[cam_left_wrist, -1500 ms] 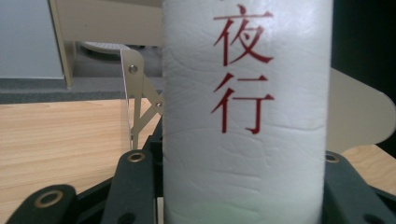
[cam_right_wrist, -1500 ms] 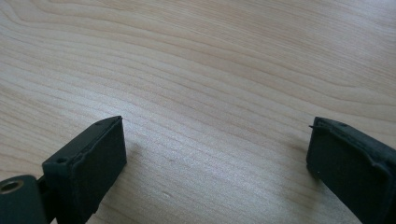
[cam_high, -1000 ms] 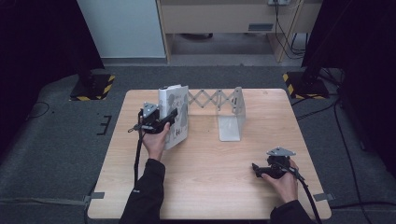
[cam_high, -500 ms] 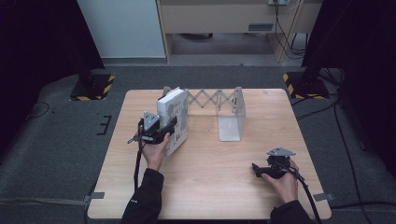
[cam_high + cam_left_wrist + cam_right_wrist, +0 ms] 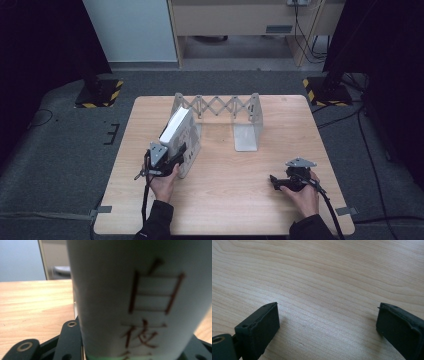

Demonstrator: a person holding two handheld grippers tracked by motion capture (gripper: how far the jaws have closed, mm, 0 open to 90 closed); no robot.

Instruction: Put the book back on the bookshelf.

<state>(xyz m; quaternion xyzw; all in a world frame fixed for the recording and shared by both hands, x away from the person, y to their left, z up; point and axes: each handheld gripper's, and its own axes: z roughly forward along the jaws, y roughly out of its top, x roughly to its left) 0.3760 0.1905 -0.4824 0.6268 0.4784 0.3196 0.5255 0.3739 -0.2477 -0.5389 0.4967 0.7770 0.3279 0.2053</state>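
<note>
A thick white book with red characters on its spine leans tilted at the left of the wooden table. My left gripper is shut on it near its lower end, the black jaws pressing both covers. The book stands just in front of the left end plate of an expandable metal book rack. My right gripper rests low over the table at the front right. It is open, with only bare wood between its pads.
The rack's right end plate stands upright with its flat foot pointing toward me. Grey carpet surrounds the table. Yellow-and-black striped stand bases sit on the floor beyond the far corners.
My left hand has drawn the book toward the table's front and lower, away from the rack's left end, and the book now leans more. The right hand has stayed put.
</note>
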